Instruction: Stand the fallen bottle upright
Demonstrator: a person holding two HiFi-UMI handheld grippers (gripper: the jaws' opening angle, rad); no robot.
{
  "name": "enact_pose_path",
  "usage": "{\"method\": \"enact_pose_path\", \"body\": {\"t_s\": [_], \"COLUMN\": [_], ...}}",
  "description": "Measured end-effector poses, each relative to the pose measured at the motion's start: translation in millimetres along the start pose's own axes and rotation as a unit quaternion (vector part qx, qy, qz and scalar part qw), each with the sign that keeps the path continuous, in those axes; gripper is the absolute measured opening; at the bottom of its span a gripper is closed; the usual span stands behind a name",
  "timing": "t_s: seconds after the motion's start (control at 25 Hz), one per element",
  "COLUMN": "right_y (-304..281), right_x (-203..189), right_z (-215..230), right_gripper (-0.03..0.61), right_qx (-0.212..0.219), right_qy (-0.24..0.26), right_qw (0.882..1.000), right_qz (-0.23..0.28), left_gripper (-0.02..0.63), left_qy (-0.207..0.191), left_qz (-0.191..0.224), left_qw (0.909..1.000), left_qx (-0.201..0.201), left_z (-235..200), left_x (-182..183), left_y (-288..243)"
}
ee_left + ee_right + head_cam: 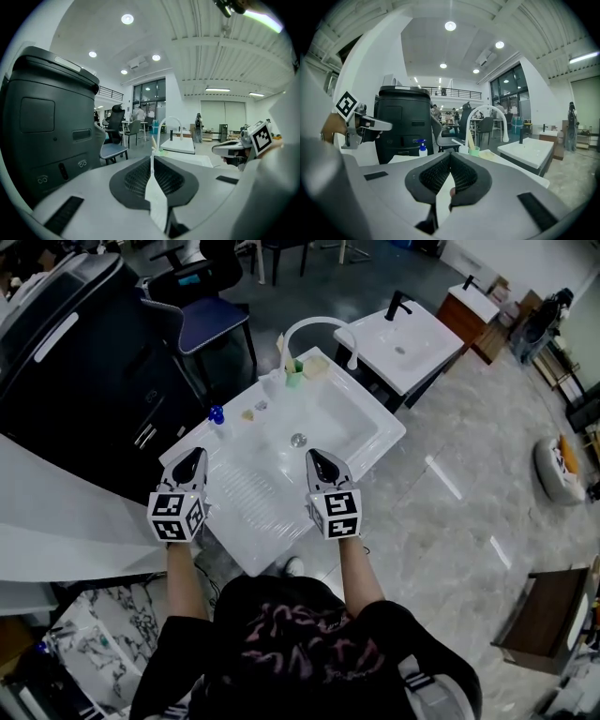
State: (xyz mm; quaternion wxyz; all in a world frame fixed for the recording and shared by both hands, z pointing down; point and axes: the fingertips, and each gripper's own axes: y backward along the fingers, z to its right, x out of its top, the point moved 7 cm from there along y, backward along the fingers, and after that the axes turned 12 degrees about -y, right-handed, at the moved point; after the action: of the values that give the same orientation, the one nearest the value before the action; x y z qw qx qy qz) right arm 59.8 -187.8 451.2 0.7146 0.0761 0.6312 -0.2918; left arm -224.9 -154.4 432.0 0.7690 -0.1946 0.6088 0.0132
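A small clear bottle with a blue pump top (217, 418) (422, 147) stands upright at the back left corner of the white sink unit (258, 549), beside the ribbed drainboard. My left gripper (192, 457) (152, 157) hovers over the unit's left edge, just short of the bottle, with its jaws together and nothing between them. My right gripper (319, 457) (450, 155) hangs over the drainboard near the basin, its jaws also meeting at the tips and empty. Each gripper shows at the side of the other's view.
A curved white faucet (314, 326) and a green cup (293, 374) stand at the back of the basin (349, 420). A second white washbasin (403, 338) is to the right. A large black machine (84, 362) and an office chair (211, 315) stand to the left.
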Motion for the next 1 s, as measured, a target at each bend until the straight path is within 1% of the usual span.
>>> {"method": "enact_pose_path", "body": {"t_s": [0.16,0.32,0.52,0.68,1.0], "right_y": [6,12,16,18,14], "right_x": [3,6,9,10,13], "right_z": [-3,-3,-4,-1,6], "right_gripper": [0.014,0.012,0.012,0.012,0.012], "right_qx": [0.007,0.01,0.012,0.013,0.014], "right_qy": [0.007,0.01,0.018,0.019,0.021], "right_qw": [1.0,1.0,1.0,1.0,0.999], "right_qz": [0.006,0.014,0.019,0.021,0.03], "left_gripper": [0.017,0.015,0.015,0.014,0.015], "left_qy": [0.019,0.004,0.005,-0.009,-0.004], "left_qz": [0.017,0.021,0.034,0.04,0.046], "left_qw": [0.9996,0.9995,0.9988,0.9985,0.998], "left_qx": [0.015,0.025,0.034,0.037,0.044], "left_z": [8,16,20,28,25], "left_x": [1,2,5,9,9], "left_y": [15,24,34,34,32]}}
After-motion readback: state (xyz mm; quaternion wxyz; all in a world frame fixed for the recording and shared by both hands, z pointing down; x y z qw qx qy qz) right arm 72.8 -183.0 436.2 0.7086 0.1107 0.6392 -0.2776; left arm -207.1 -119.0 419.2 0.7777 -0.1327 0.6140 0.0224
